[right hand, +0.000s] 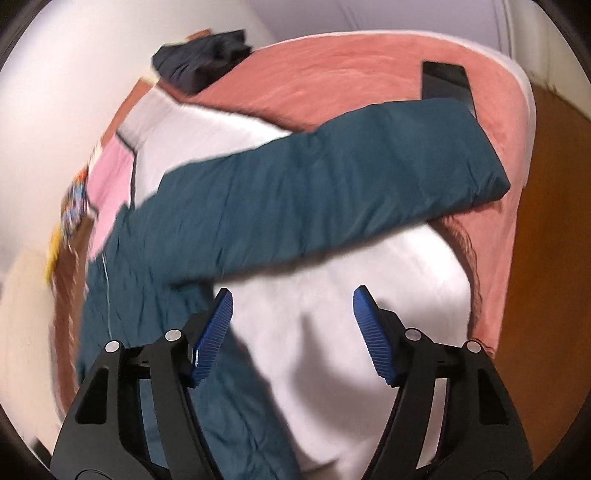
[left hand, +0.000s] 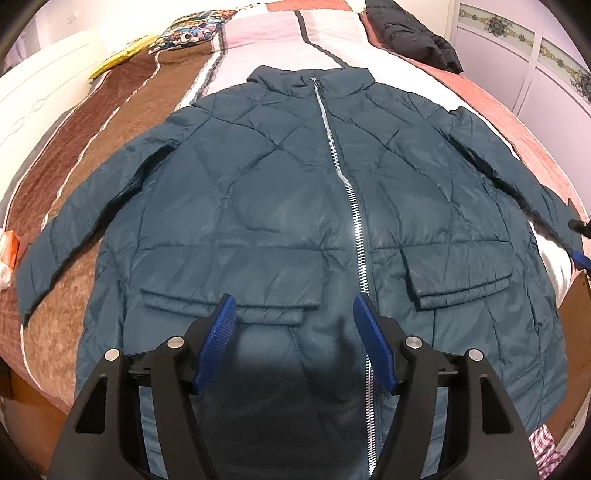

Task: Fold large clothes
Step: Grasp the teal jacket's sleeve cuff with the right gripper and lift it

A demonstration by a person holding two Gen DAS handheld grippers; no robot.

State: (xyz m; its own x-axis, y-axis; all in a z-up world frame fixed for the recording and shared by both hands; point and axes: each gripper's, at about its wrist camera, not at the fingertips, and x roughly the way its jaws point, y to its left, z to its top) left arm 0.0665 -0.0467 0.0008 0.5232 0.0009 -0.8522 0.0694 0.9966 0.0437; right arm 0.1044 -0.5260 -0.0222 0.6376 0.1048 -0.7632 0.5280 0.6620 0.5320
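A teal quilted jacket (left hand: pixel 280 206) lies face up on the bed, zipped with a silver zipper (left hand: pixel 343 184), both sleeves spread out to the sides. My left gripper (left hand: pixel 295 306) hovers open over the jacket's lower front, between its two flap pockets, with nothing pinched. In the blurred right wrist view the jacket's sleeve (right hand: pixel 332 177) stretches across to the right, its cuff on the pink blanket. My right gripper (right hand: pixel 291 295) stands open just below that sleeve, over white bedding, with nothing between its fingers.
The striped bedspread (left hand: pixel 258 40) covers the bed. A dark puffer garment (left hand: pixel 413 33) lies at the far right corner. A flat black object (right hand: pixel 443 83) lies by the cuff. A patterned pillow (left hand: pixel 192 29) and an orange packet (left hand: pixel 9 251) lie to the left. Wood shows past the bed's right edge (right hand: pixel 554 221).
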